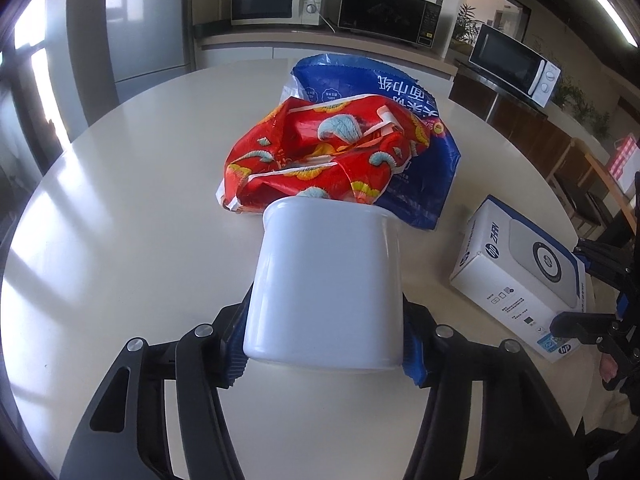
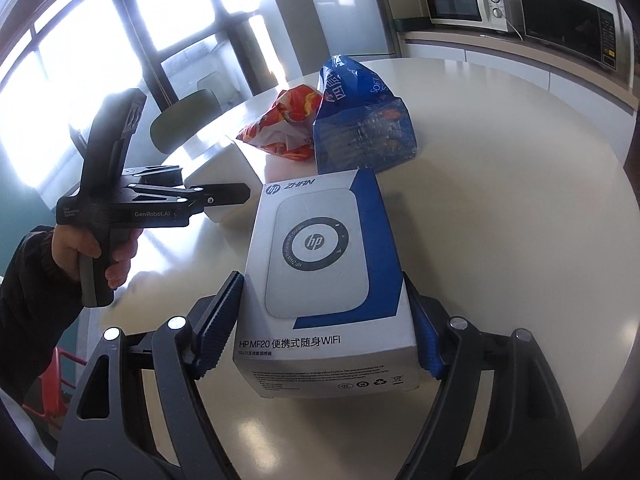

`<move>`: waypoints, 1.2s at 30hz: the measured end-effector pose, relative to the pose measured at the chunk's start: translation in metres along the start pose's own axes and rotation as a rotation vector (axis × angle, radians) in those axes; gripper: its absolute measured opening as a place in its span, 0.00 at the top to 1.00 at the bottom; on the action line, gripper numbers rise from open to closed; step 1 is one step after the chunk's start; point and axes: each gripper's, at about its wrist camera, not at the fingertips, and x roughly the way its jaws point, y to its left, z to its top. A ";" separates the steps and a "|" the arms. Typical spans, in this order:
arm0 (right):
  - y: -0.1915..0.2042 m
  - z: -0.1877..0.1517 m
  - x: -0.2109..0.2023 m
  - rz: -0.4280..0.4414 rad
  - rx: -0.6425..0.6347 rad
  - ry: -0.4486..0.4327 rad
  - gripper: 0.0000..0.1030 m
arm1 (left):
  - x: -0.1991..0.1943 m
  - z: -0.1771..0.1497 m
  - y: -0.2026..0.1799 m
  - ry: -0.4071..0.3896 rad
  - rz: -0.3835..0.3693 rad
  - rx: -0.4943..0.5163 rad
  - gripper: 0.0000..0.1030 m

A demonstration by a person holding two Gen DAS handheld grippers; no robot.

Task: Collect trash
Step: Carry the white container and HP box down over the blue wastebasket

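Observation:
My left gripper is shut on a small white bin, held tilted with its mouth toward a crumpled red wrapper and a blue tissue bag on the round white table. My right gripper has its blue pads against both sides of a white and blue HP WiFi box, which rests on the table. The box also shows in the left wrist view. The red wrapper and blue bag lie beyond it. The left gripper's body shows at left, the bin mostly washed out by glare.
Microwaves stand on a counter behind the table. A green chair stands at the table's far side by bright windows. A red frame is on the floor at lower left.

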 end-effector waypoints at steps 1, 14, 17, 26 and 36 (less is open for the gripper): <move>-0.001 0.003 0.001 0.000 -0.002 0.000 0.31 | -0.002 -0.001 -0.001 -0.002 -0.001 -0.004 0.43; 0.016 0.006 -0.024 -0.002 -0.060 -0.050 0.32 | -0.044 -0.018 -0.014 -0.075 0.048 -0.042 0.43; 0.020 0.004 -0.030 0.003 -0.065 -0.055 0.32 | -0.055 -0.025 -0.017 -0.082 0.059 -0.056 0.43; 0.035 -0.003 -0.062 0.049 -0.072 -0.090 0.32 | -0.089 -0.054 -0.039 -0.122 0.066 -0.091 0.43; 0.043 -0.023 -0.092 0.074 -0.051 -0.099 0.32 | -0.119 -0.087 -0.063 -0.159 0.044 -0.119 0.43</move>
